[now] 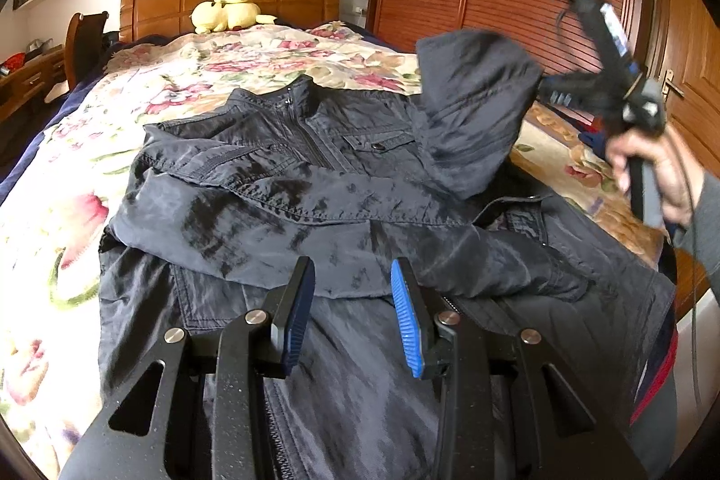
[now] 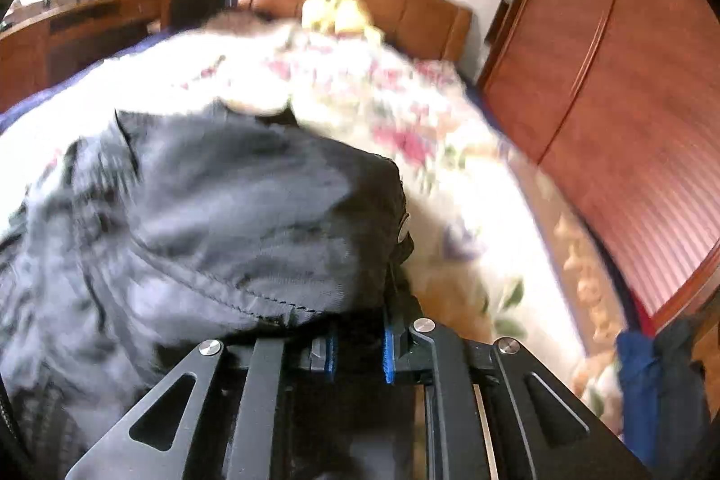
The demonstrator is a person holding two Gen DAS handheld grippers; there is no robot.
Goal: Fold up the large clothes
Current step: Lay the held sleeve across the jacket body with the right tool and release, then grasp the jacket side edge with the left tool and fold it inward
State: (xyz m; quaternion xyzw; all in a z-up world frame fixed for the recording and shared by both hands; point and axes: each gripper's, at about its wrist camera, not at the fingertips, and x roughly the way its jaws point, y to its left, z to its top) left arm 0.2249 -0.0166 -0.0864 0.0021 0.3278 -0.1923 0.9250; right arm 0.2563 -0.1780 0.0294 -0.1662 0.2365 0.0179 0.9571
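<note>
Right wrist view motion-blurred throughout. Jacket (image 2: 189, 219) cloth hides the right gripper (image 2: 358, 349) pads' tips. Plush toy (image 2: 335, 13) beyond the jacket indistinct.

Bed with a floral cover

The bed (image 1: 216, 75) is carrying a dark jacket (image 1: 315, 201) that is lying spread across its floral cover, and what looks like a yellow plush toy (image 1: 225, 14) is sitting by the headboard.
</note>
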